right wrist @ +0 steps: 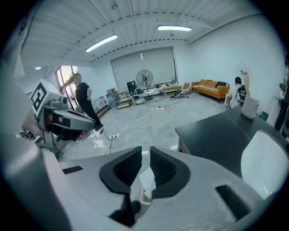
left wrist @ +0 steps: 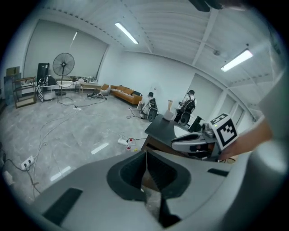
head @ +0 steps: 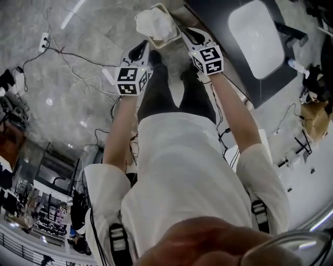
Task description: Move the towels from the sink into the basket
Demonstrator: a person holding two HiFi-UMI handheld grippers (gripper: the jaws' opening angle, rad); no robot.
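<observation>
Looking steeply down, I am seeing both grippers held out ahead of the person's white shirt (head: 182, 171), one on either side of the basket (head: 176, 28) sitting on the grey floor (head: 78, 47). Item, towels (head: 153, 23): white, crumpled, lying in the basket and bulging above its rim. Item, left gripper (head: 141, 51): jaws are meeting in a thin line, gripping nothing. Item, right gripper (head: 193, 35): jaws are standing a narrow slit apart, clamping nothing. Through that slit I am catching a white towel and a bit of basket rim well below. Item, sink (head: 255, 39): a white basin set in a dark counter (head: 218, 15), lying well to the right of the basket.
</observation>
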